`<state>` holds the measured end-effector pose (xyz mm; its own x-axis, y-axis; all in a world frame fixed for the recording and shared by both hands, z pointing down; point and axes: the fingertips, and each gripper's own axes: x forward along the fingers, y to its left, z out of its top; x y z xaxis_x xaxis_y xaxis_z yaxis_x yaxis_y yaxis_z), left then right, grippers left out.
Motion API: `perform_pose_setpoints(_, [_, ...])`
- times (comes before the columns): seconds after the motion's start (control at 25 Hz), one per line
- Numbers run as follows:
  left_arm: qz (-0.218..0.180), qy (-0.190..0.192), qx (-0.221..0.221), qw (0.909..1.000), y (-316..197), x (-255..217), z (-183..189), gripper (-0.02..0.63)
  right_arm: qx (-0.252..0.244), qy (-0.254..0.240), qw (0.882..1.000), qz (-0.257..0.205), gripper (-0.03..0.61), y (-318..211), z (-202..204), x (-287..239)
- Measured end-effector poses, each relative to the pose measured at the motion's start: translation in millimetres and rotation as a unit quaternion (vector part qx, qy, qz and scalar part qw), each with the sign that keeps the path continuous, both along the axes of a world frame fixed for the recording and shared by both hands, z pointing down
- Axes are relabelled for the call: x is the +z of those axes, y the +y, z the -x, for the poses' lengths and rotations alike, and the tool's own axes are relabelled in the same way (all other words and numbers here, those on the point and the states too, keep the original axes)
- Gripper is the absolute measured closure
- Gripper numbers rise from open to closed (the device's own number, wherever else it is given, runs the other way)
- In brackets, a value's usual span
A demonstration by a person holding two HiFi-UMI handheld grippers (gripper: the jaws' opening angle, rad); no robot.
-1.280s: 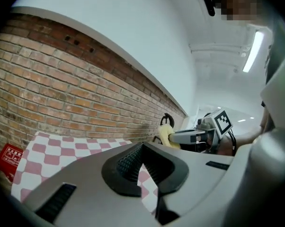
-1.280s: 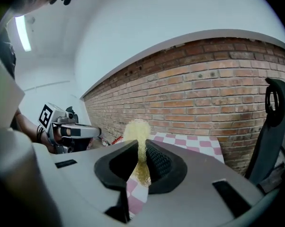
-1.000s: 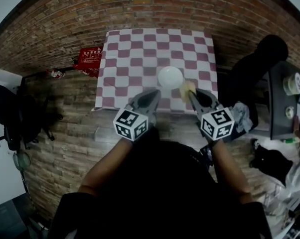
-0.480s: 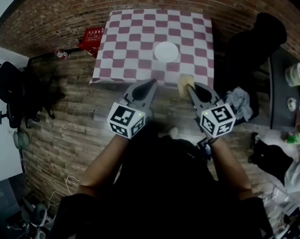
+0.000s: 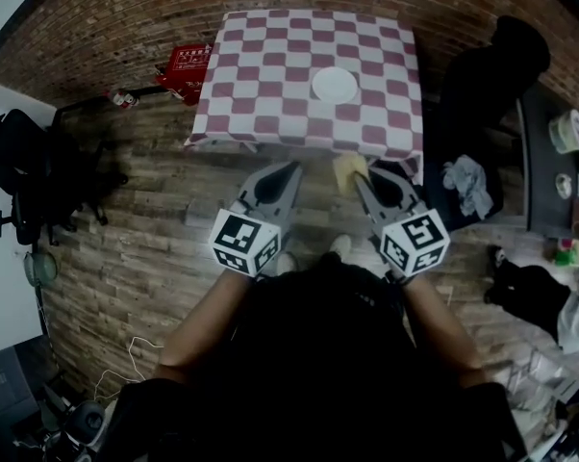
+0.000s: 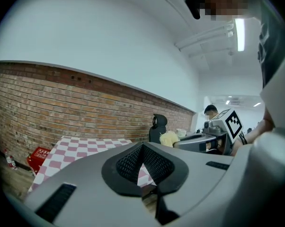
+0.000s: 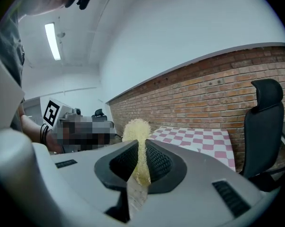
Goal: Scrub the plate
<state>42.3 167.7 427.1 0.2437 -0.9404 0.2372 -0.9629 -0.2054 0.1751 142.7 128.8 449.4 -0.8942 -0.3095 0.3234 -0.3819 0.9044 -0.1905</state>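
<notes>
Right gripper [image 5: 363,173]: clamped on my sponge [image 5: 346,172]
Left gripper [image 5: 295,166]: closed, empty
Plate [image 5: 335,84]: on table [image 5: 261,65], well ahead of both
Progress: I'm not scrubbing; plate looks out of reach

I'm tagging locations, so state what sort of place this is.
Likely an office or lab room, not a kitchen: brick wall, office chair, ceiling strip light, and one checked table with a plate.
</notes>
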Motion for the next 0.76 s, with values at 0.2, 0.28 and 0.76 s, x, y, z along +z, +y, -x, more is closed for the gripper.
perform_pose_setpoints(0.2, [0.006,0.010,0.005,0.9999,59,5,28,0.604,0.009,0.004,1.000,0.002,0.532,56,27,-1])
perform_pose_setpoints(0.28, [0.006,0.013,0.008,0.9999,81,7,39,0.604,0.013,0.005,1.000,0.002,0.532,79,36,-1])
perform_pose_setpoints(0.76, [0.002,0.020,0.037,0.9991,162,13,70,0.604,0.037,0.001,0.999,-0.004,0.532,170,67,-4])
